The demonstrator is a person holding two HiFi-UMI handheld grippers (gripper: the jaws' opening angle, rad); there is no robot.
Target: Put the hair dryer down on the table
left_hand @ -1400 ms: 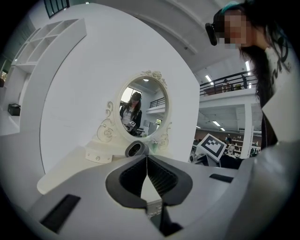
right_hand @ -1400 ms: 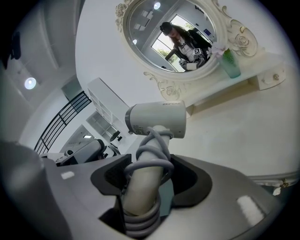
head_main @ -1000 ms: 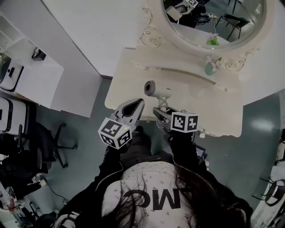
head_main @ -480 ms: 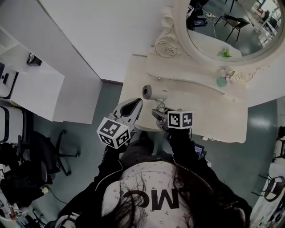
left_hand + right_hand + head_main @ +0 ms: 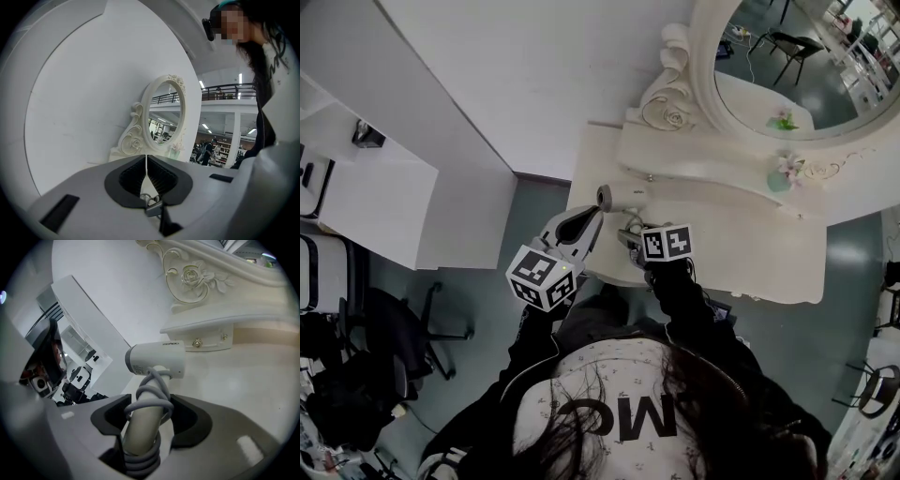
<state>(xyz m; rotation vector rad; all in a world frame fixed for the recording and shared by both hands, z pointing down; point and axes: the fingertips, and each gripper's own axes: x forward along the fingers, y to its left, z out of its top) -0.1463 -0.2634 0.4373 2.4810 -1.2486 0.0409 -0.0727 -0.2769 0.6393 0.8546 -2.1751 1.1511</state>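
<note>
The white hair dryer (image 5: 615, 196) stands upright over the left part of the cream dressing table (image 5: 750, 244), near the mirror's base. Its grey cord is wound round the handle (image 5: 144, 427). My right gripper (image 5: 634, 234) is shut on that handle; in the right gripper view the dryer's barrel (image 5: 157, 359) sits just above the right gripper (image 5: 147, 420). I cannot tell whether the dryer touches the tabletop. My left gripper (image 5: 592, 216) hovers at the table's front left edge beside the dryer, shut with nothing in it. In its own view the left gripper (image 5: 146, 171) points at the mirror.
An oval mirror with a carved frame (image 5: 675, 103) rises at the back of the table. A small vase of flowers (image 5: 782, 174) stands at its right. A low shelf with drawer knobs (image 5: 197, 342) runs under the mirror. A white cabinet (image 5: 366, 202) stands to the left.
My right gripper has carried the hair dryer farther in toward the mirror base at the table's back left. The left gripper has stayed beside it, still shut.
</note>
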